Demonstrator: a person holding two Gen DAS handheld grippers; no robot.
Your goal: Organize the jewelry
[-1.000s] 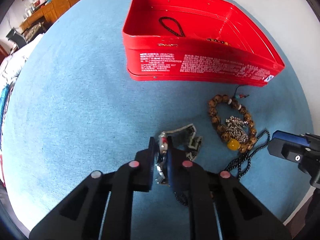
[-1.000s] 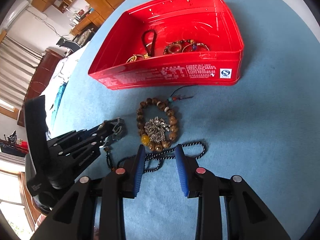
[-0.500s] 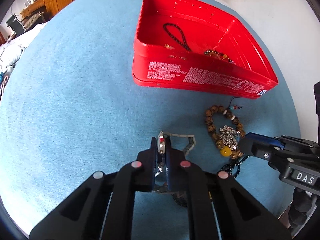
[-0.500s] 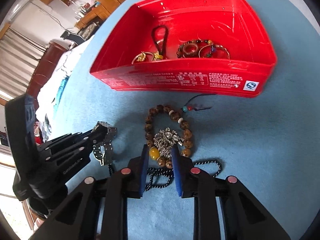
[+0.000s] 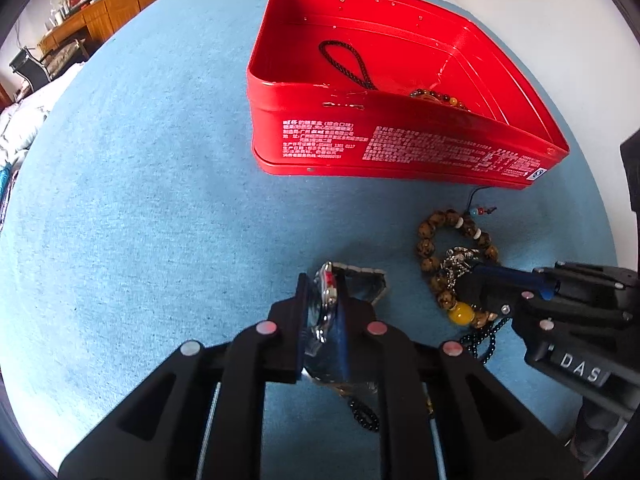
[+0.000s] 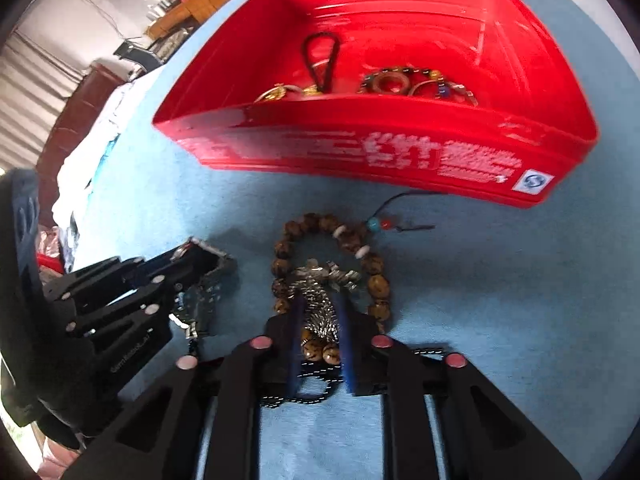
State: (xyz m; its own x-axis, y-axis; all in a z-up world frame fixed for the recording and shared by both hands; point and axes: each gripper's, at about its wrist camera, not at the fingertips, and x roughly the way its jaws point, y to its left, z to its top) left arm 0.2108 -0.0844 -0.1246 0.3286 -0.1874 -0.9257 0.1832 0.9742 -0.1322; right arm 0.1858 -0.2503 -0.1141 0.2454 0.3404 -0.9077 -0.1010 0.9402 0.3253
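blue cloth, fingers clamping watch

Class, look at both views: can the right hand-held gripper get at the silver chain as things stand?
Probably yes: the right hand-held gripper already straddles the silver chain lying inside the wooden bead bracelet, with nothing between them.

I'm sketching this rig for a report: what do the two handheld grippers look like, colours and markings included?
Both are matte black with angular linkage arms, triangular cutouts and round pinkish-red pivot caps. The jaws carry flat blue pads. The right gripper shows white "DAS" lettering on its body, seen from the left wrist view; the left gripper has small white lettering, too blurred to read. No sleeves or hands show.
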